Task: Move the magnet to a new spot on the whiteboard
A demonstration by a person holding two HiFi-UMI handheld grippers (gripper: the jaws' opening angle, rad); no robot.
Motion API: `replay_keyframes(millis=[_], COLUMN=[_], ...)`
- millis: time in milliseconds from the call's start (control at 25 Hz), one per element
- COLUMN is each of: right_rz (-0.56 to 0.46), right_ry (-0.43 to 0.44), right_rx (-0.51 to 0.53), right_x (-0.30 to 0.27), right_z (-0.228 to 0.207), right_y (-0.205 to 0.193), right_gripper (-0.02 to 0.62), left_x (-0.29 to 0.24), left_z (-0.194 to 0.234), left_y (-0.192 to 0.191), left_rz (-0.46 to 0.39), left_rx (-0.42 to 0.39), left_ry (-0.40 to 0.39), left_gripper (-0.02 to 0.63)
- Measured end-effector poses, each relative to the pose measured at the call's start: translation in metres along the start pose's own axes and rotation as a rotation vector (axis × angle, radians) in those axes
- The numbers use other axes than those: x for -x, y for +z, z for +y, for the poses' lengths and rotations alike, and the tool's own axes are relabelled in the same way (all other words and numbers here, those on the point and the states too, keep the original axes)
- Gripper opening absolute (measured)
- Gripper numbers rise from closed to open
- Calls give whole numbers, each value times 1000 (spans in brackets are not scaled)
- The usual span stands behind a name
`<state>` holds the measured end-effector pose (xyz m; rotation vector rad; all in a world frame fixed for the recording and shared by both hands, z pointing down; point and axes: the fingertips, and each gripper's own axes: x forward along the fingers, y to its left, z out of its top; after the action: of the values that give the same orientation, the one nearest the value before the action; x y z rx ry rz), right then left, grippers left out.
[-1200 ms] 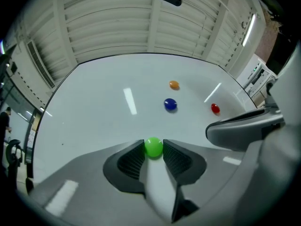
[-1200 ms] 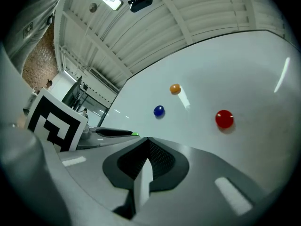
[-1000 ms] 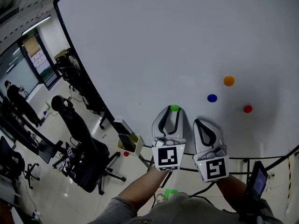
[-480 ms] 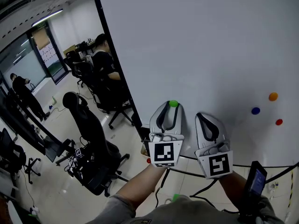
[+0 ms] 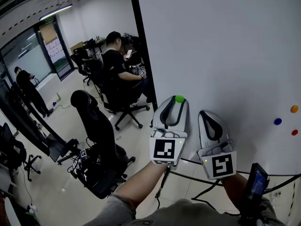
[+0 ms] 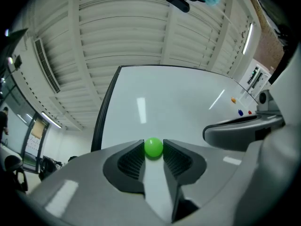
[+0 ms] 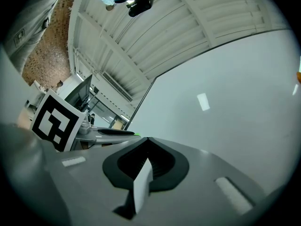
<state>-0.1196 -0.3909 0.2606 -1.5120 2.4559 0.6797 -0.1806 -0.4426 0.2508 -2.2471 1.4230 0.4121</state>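
Note:
A small green magnet (image 5: 179,98) sits between the tips of my left gripper (image 5: 178,100), which is shut on it. In the left gripper view the green magnet (image 6: 153,147) is pinched by both ribbed pads in front of the whiteboard (image 6: 178,98). It is held near the left edge of the whiteboard (image 5: 225,46); whether it touches the surface I cannot tell. My right gripper (image 5: 210,115) hovers just to the right, shut and empty. In the right gripper view my right gripper (image 7: 146,141) has its jaws together, facing the whiteboard (image 7: 225,93).
Orange (image 5: 294,108), blue (image 5: 278,121) and red (image 5: 294,132) magnets stick to the board at far right. The board's black frame (image 5: 143,46) runs down beside my left gripper. Beyond it are a seated person (image 5: 117,60), black office chairs (image 5: 96,126) and a standing person (image 5: 26,86).
My left gripper has carried the green magnet leftward along the board, away from the three coloured magnets, toward the board's left edge. The right gripper followed beside it.

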Motion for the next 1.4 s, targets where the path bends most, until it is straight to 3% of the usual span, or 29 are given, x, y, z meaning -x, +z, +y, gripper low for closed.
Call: replay_keyframes(millis=[440, 680, 1400], right_rz=[-32, -38, -37], right_ry=[4, 8, 10], right_rx=[12, 20, 35], right_x=[-23, -35, -61], right_z=[13, 16, 23], right_y=[13, 18, 38], right_gripper=[8, 8, 8], left_x=[-19, -30, -29], left_z=[44, 61, 59], left_y=[40, 56, 57], left_rz=[-73, -73, -95], left_rx=[69, 122, 49], left_ry=[2, -2, -15], left_gripper=[124, 124, 124])
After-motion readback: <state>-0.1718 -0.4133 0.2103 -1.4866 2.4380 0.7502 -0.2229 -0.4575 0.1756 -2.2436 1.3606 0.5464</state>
